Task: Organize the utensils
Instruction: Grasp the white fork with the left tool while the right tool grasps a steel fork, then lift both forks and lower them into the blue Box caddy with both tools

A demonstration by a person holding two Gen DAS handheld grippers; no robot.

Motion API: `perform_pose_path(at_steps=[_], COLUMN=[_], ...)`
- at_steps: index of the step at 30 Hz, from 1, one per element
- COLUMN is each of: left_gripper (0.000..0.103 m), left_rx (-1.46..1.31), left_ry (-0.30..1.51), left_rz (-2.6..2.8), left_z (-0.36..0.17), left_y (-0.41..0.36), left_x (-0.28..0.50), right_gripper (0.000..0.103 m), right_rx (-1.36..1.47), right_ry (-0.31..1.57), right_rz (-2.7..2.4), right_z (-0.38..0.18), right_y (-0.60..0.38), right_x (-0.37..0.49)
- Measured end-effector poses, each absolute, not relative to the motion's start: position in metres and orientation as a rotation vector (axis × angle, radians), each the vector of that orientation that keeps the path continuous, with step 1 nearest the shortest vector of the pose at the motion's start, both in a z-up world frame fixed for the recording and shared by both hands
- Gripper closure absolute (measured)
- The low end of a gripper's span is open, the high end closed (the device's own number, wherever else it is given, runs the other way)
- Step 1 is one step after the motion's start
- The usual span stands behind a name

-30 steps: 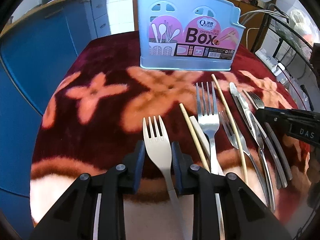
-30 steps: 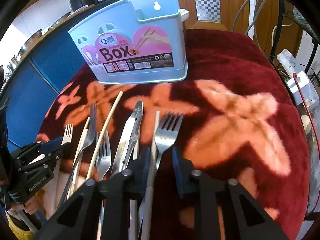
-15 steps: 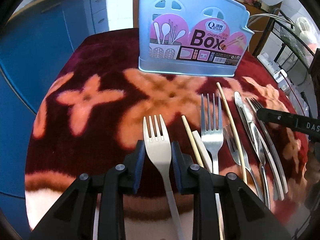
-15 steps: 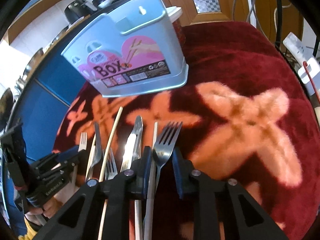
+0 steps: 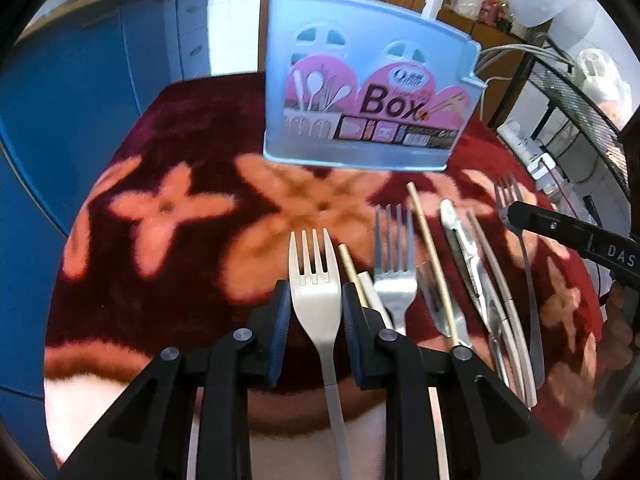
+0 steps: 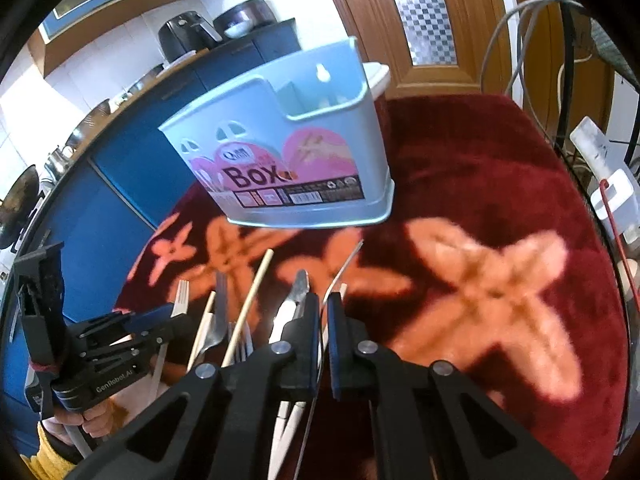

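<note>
My left gripper (image 5: pixel 314 308) is shut on the neck of a white fork (image 5: pixel 312 276), tines pointing at the light-blue utensil box (image 5: pixel 368 152). My right gripper (image 6: pixel 324 320) has its jaws closing tight on a thin steel fork (image 6: pixel 345 266), which stands on edge between the pads. In the left wrist view that steel fork (image 5: pixel 510 196) hangs just above the cloth. Between the grippers lie a large steel fork (image 5: pixel 394 256), two chopsticks (image 5: pixel 430 256), a knife (image 5: pixel 464 240) and a smaller fork. The box (image 6: pixel 300 160) stands upright behind them, its compartments open at the top.
The table wears a dark red cloth with orange flowers (image 5: pixel 180 208). Blue cabinets (image 5: pixel 80 80) run along the left. A white power strip (image 5: pixel 536 156) and cables sit off the table's right edge. A person's hand (image 6: pixel 92 424) holds the left gripper.
The right gripper's jaws have shut on the steel fork, which turned from flat onto its edge and rose off the cloth. The left gripper still holds the white fork.
</note>
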State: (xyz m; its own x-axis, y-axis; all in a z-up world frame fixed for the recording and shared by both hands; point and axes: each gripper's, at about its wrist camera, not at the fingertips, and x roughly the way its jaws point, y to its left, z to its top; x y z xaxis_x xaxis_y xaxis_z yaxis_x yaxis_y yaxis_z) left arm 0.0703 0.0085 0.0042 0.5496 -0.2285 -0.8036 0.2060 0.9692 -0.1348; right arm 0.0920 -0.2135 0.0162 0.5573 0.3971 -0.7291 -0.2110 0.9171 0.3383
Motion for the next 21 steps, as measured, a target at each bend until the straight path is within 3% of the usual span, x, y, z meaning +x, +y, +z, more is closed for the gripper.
perform_pose_path(at_steps=[21], left_gripper=[0.078], left_rx=[-0.102], left_ry=[0.631], left_rz=[-0.289], left_z=[0.079], left_y=[0.012], left_x=[0.05], right_gripper=[0.1], right_rx=[0.1], right_ry=[0.651], right_rz=[0.349], right_z=[0.076], right_y=[-0.193], right_x=[0.055])
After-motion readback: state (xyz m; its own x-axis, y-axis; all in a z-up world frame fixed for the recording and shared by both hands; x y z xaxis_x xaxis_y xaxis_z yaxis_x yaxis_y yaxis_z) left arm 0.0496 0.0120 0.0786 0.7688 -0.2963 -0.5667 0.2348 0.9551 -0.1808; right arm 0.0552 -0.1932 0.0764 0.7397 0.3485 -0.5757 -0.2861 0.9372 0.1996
